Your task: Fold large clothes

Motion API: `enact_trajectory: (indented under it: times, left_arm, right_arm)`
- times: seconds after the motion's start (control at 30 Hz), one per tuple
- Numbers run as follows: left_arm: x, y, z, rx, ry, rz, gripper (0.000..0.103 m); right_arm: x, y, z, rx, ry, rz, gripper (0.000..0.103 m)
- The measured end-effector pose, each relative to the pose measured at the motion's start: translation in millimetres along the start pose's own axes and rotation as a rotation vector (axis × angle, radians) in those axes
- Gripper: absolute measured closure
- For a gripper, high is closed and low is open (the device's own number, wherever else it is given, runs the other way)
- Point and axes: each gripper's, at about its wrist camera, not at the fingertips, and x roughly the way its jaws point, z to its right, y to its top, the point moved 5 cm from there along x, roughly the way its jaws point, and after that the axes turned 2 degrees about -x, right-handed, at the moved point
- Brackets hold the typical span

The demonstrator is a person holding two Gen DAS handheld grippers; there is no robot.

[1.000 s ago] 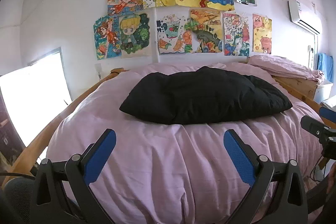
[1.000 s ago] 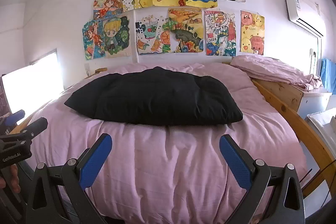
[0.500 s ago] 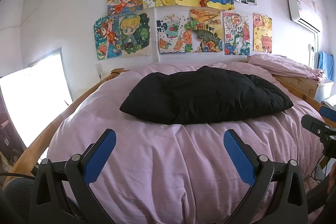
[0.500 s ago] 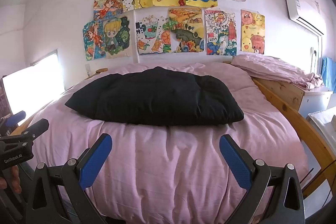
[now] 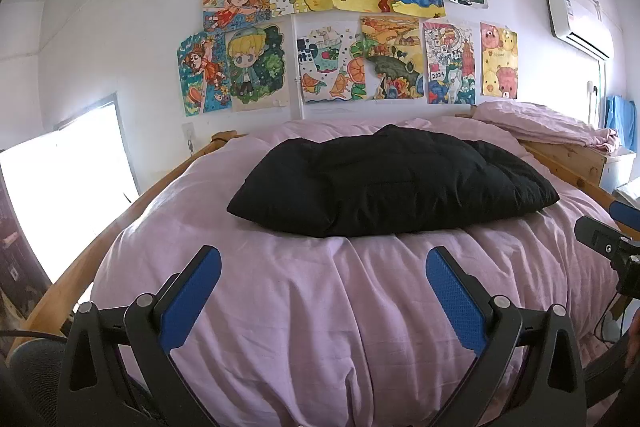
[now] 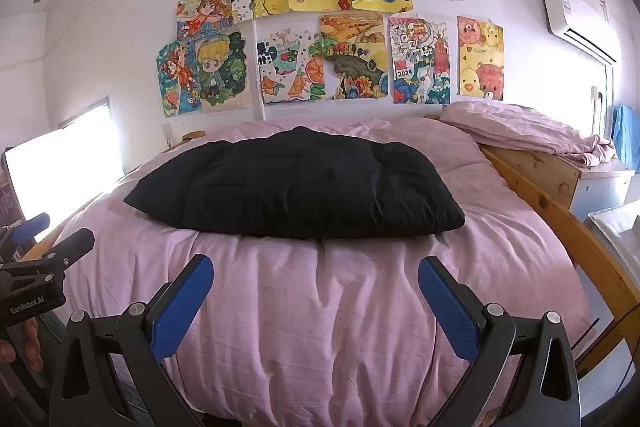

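Note:
A black padded garment (image 5: 394,183) lies in a flat folded bundle across the middle of the pink-covered bed (image 5: 320,307); it also shows in the right wrist view (image 6: 296,183). My left gripper (image 5: 322,261) is open and empty, held over the near end of the bed, well short of the garment. My right gripper (image 6: 316,269) is open and empty, side by side with the left one, also short of the garment. Each gripper shows at the edge of the other's view: the right one (image 5: 608,239), the left one (image 6: 44,247).
The bed has a wooden frame (image 6: 560,219) on both sides. A folded pink sheet (image 6: 528,131) lies on a wooden cabinet at the right. Drawings (image 5: 344,27) cover the far wall. A bright window (image 5: 60,195) is at the left.
Both views have shifted only very slightly; the garment sits a touch lower in view. Both grippers stay open and empty.

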Motion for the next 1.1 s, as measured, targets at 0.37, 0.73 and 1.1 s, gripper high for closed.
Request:
enact_trajectory:
  times: [0.37,0.73,1.1]
  left_arm:
    - [0.5,0.1,-2.5,0.004,-0.003,0.000,0.002]
    - [1.1,0.3,-4.3,0.005,-0.005,0.002,0.002]
    - [1.2,-0.1,-5.4,0.007,-0.006,0.002,0.002]
  right_arm:
    - [0.7,-0.5,-1.3,0.004,-0.003,0.001,0.000]
    - [0.2,0.1,-0.5,0.006,-0.001,0.000,0.000]
    - [0.1,-0.3,-1.2,0.008,-0.003,-0.001,0.000]
